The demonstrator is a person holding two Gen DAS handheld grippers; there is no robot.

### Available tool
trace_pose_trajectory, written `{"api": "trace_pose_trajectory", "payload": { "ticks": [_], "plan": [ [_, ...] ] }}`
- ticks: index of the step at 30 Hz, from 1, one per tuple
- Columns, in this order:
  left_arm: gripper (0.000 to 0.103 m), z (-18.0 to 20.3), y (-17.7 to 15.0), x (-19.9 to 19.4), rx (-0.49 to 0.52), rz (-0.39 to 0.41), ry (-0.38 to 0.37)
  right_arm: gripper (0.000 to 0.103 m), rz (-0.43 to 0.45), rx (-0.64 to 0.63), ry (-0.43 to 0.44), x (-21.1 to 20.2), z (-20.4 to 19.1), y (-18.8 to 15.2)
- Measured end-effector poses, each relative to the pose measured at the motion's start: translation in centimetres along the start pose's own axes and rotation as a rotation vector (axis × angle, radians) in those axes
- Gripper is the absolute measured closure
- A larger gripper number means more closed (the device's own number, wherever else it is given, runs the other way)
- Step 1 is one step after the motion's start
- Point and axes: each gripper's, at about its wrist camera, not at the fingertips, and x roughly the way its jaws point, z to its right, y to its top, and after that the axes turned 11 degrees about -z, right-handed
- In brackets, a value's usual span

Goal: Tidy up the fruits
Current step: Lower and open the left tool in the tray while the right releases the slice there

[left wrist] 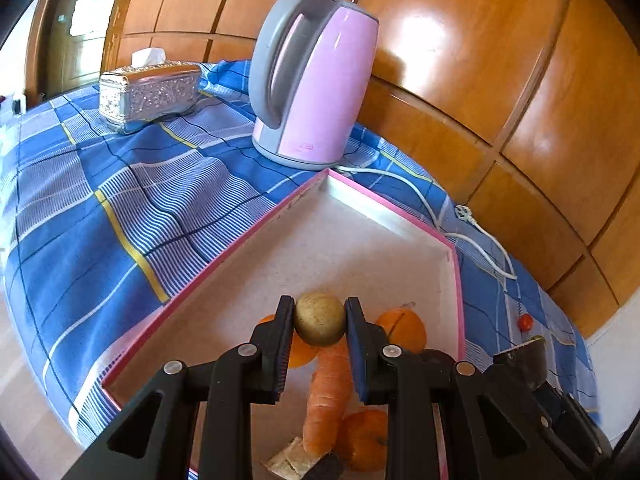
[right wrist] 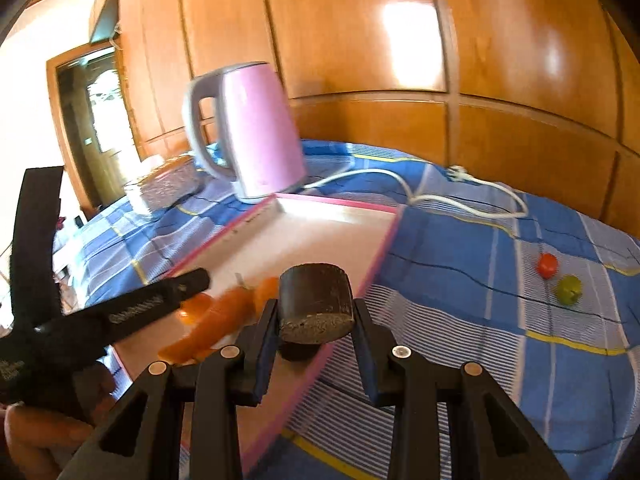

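My left gripper [left wrist: 320,316] is shut on a round tan-green fruit [left wrist: 320,320] and holds it above the pink-rimmed white tray [left wrist: 280,216]. In the tray lie a carrot [left wrist: 326,396] and three oranges [left wrist: 402,328]. My right gripper [right wrist: 314,320] is shut on a dark brown cut chunk [right wrist: 316,304] over the tray's right rim [right wrist: 384,248]. The carrot [right wrist: 212,324] and oranges [right wrist: 266,290] show blurred in the right wrist view. A small red fruit [right wrist: 547,265] and a small green fruit [right wrist: 569,289] lie on the cloth to the right.
A pink electric kettle [left wrist: 316,76] stands behind the tray, its white cord [left wrist: 440,220] trailing right. A silver tissue box [left wrist: 150,94] sits at back left. Blue checked cloth [left wrist: 100,200] covers the table. Wooden panelled wall [left wrist: 500,80] runs behind.
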Motion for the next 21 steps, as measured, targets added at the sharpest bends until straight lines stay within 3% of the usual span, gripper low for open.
{"api": "trace_pose_trajectory", "payload": {
  "ticks": [13, 17, 20, 21],
  "plan": [
    [0.078, 0.4, 0.2, 0.3, 0.035, -0.015, -0.006, 0.067, -0.081, -0.129, 0.071, 2.9, -2.6, 1.2],
    [0.068, 0.1, 0.4, 0.4, 0.015, -0.011, -0.004, 0.067, -0.102, -0.145, 0.054, 3.7, -3.0, 1.5],
    [0.047, -0.3, 0.4, 0.3, -0.007, -0.003, 0.000, 0.063, -0.108, -0.153, 0.058, 3.9, -3.3, 1.8],
    [0.047, -0.5, 0.5, 0.3, -0.017, 0.000, -0.004, 0.062, -0.108, -0.160, 0.052, 4.0, -3.5, 1.8]
  ]
}}
